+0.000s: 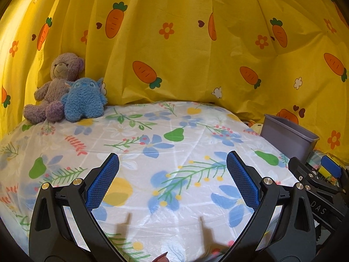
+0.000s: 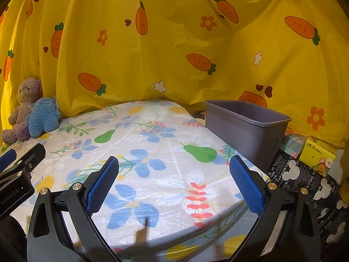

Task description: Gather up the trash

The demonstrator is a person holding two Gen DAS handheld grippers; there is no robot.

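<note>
A grey plastic bin [image 2: 246,124] stands off the right edge of the flower-print table [image 2: 152,144]; the left wrist view shows the bin [image 1: 288,137] at its right side. My left gripper [image 1: 172,181] hovers open over the cloth with nothing between its blue pads. My right gripper [image 2: 174,183] is open too, above the table's right front part, the bin just beyond its right finger. No loose trash shows on the cloth. A small reddish scrap [image 1: 161,258] peeks in at the bottom edge of the left wrist view.
A purple teddy bear [image 1: 54,87] and a blue plush toy [image 1: 84,100] sit at the table's back left. A yellow carrot-print curtain [image 2: 174,43] hangs behind. Right of the bin lie a yellow tissue pack [image 2: 317,155] and a pastel packet [image 2: 293,144] on black printed cloth.
</note>
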